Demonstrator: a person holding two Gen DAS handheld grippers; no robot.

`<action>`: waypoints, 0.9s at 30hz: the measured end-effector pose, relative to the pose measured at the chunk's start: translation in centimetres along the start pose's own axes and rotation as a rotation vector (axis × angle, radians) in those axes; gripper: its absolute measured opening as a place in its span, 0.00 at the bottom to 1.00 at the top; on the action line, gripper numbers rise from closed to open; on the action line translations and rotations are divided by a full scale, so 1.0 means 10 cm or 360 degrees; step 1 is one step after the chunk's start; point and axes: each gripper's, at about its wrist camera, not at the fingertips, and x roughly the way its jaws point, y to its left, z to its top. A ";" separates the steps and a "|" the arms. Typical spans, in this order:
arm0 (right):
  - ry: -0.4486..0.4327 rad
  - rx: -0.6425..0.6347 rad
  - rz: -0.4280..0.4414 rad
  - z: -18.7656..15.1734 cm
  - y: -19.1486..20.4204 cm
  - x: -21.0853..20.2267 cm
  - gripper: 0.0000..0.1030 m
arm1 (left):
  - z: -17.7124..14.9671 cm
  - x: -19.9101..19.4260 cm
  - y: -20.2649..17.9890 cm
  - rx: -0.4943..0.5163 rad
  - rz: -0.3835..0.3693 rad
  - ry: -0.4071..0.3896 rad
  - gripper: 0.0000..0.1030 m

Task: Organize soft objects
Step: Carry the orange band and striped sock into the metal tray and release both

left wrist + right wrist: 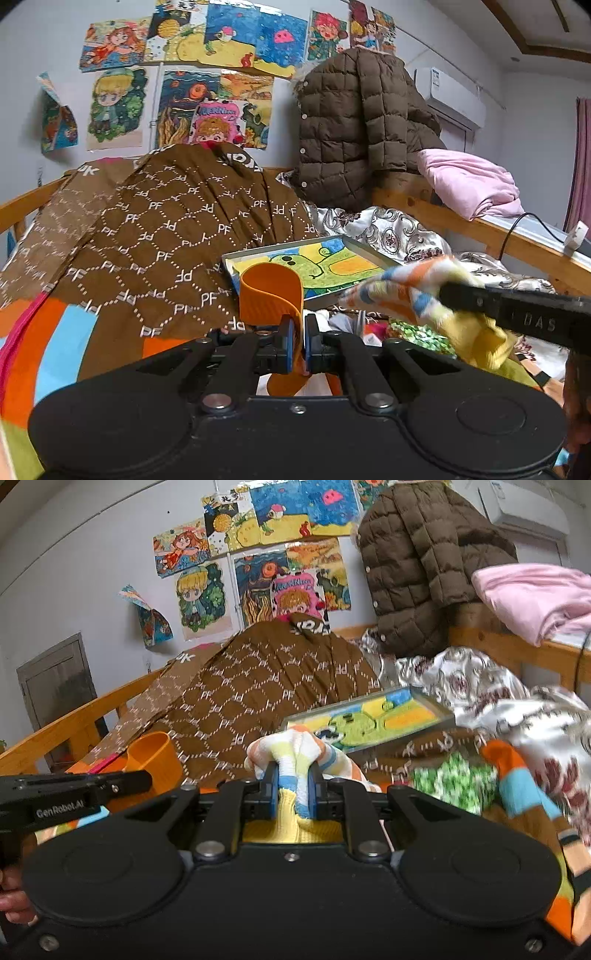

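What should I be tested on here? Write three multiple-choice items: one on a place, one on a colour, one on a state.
1. Where does the pink blanket lie?
A. on the wooden rail
B. on the floor
C. pinned to the wall

2. What colour is the cup in the left gripper?
A. green
B. orange
C. white

3. The right gripper is:
A. open and empty
B. shut on the striped cloth
C. out of view

Answers: A, it is heaped on the rail; B, the cup is plain orange; B, the pads pinch the cloth.
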 end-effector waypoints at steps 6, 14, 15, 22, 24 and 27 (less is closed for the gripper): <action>-0.0040 -0.0114 0.0022 0.33 -0.02 0.44 0.09 | 0.28 0.64 0.12 0.0016 -0.0047 0.0013 0.05; -0.0008 -0.0160 0.0053 0.76 -0.03 1.28 0.09 | 0.67 1.79 0.38 -0.0061 -0.0097 0.0011 0.05; 0.0007 -0.0167 0.0053 0.74 -0.04 1.36 0.09 | 0.70 1.95 0.41 -0.0061 -0.0099 0.0016 0.05; 0.0182 -0.0084 -0.0029 0.75 -0.33 2.35 0.09 | 0.72 2.90 0.63 -0.0233 -0.0094 0.0131 0.05; 0.0228 -0.0022 -0.0063 0.71 -0.46 2.56 0.09 | 0.68 3.13 0.65 -0.0250 -0.0085 0.0183 0.05; 0.0305 0.0061 -0.0122 0.64 -0.61 2.81 0.09 | 0.62 3.38 0.66 -0.0282 -0.0090 0.0256 0.05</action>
